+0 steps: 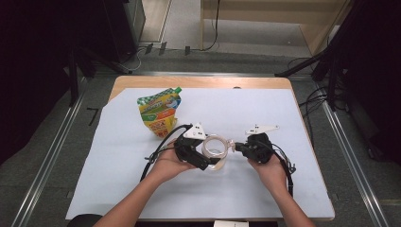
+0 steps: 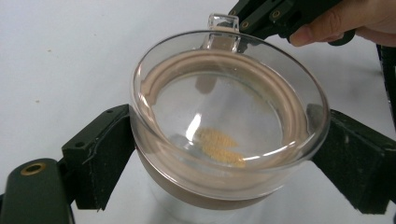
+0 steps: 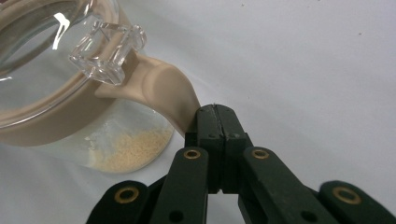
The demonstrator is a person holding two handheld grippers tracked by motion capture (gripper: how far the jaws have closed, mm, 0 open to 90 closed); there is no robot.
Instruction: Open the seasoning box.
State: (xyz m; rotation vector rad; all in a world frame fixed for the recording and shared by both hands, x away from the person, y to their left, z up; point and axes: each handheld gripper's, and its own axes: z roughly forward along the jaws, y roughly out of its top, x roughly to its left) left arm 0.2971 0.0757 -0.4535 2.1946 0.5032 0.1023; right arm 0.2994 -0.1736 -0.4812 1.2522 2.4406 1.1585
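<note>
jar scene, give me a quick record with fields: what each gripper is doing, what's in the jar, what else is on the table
left gripper: jaws clamped on the sides of the glass jar
right gripper: jaws shut on the beige tab of the jar's seal
jar lid: on
jar contents: a little pale yellow grain at the bottom
also on table: a yellow and green spout pouch, upright, behind and to the left of the jar
surface: white table cover

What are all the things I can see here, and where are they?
jar: one, clear glass with a beige seal ring and clear lid, middle of the table, between the two grippers
grains: a small heap, yellowish, at the jar's bottom
beige tab: one, sticks out from the seal ring
pouch: one, yellow and green with a green cap, behind the jar to the left
table cover: one, white
left gripper: black, clamped around the jar
right gripper: black, pinching the beige tab
</note>
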